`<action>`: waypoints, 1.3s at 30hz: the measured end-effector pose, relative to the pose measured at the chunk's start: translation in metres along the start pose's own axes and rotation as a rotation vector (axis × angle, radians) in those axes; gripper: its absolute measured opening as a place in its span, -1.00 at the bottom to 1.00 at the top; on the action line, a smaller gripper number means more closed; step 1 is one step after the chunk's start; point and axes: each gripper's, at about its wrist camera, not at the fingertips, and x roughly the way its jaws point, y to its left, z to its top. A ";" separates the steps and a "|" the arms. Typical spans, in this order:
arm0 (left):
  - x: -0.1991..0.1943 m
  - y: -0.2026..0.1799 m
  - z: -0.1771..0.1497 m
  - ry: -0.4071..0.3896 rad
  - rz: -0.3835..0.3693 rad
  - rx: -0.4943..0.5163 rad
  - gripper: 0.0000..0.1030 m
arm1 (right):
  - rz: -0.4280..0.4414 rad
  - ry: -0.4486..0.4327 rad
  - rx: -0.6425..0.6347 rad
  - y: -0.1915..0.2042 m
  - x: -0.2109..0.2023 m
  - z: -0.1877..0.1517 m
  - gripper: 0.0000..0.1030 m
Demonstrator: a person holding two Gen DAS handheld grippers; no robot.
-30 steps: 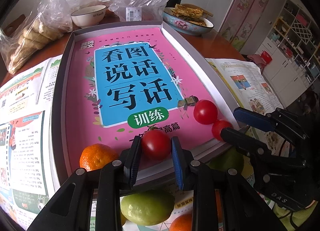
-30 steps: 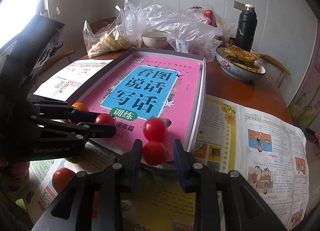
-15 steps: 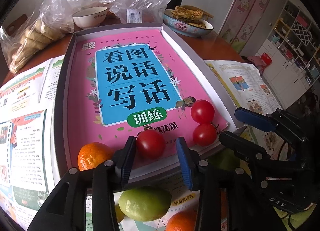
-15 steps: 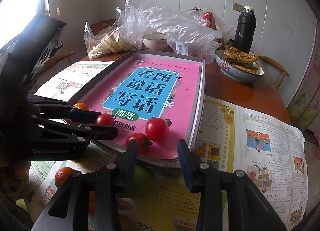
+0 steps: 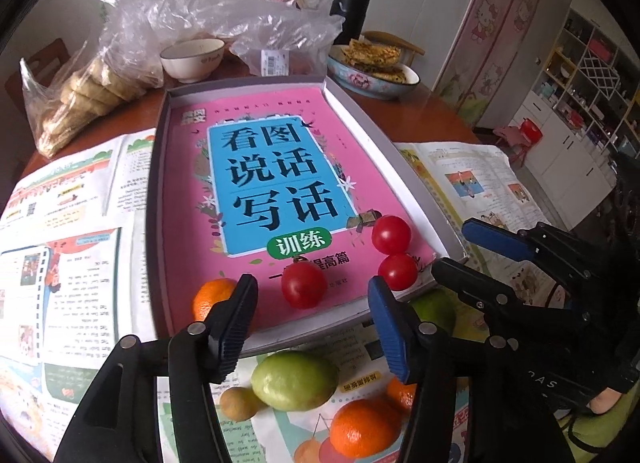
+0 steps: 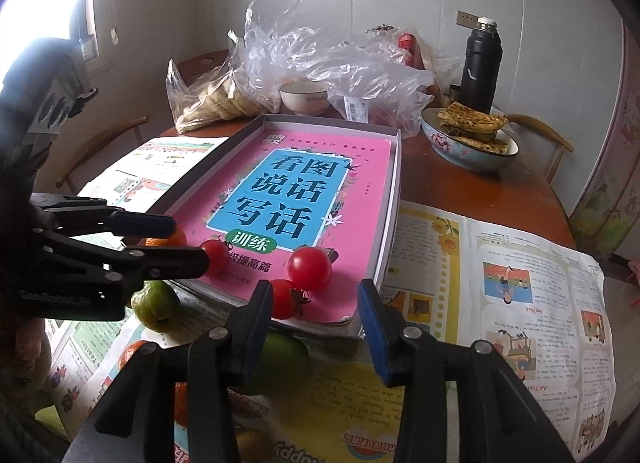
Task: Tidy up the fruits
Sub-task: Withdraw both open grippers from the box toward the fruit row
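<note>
Though shallow, box (image 5: 416,183) with tomatoes (image 5: 303,284)

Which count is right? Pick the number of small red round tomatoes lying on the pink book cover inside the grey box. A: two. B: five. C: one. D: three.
D: the left wrist view shows three small red round tomatoes on the pink book cover, one near the front edge and two touching each other further right.

Three red tomatoes (image 5: 303,284) and an orange (image 5: 211,295) lie on the pink book's (image 5: 256,151) near edge. Green fruits (image 5: 294,380) and oranges (image 5: 362,427) sit on the papers below.
</note>
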 end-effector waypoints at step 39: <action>-0.058 0.055 -0.037 -0.061 0.109 -0.091 0.49 | -0.011 -0.054 0.002 0.010 -0.040 -0.017 0.28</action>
